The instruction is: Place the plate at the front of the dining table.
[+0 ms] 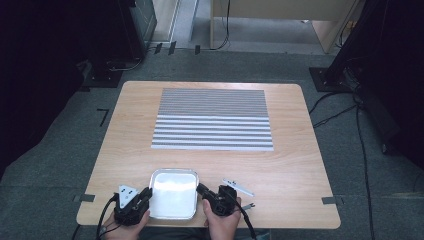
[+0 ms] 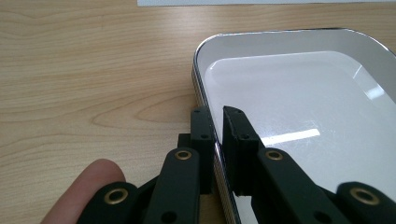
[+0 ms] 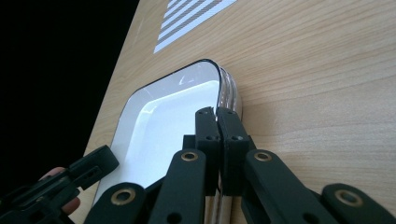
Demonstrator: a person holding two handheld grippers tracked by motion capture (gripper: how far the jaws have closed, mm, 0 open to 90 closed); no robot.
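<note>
On the tabletop [image 1: 300, 165], each hand-held gripper, left [image 2: 217, 128] and right [image 3: 217, 123], pinches the white rounded metal tray [image 1: 173, 194] rim, not yet lifted.

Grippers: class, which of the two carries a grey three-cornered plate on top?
The left gripper, at the tray's left rim, carries it. The right gripper, opposite, has a plain black top.

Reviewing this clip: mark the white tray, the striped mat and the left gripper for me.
white tray [image 1: 173, 197], high view, on its bare inner floor.
striped mat [image 1: 212, 120], high view, at the middle of the sheet.
left gripper [image 2: 218, 122], left gripper view, midway between its fingertips, at the tray's rim.
</note>
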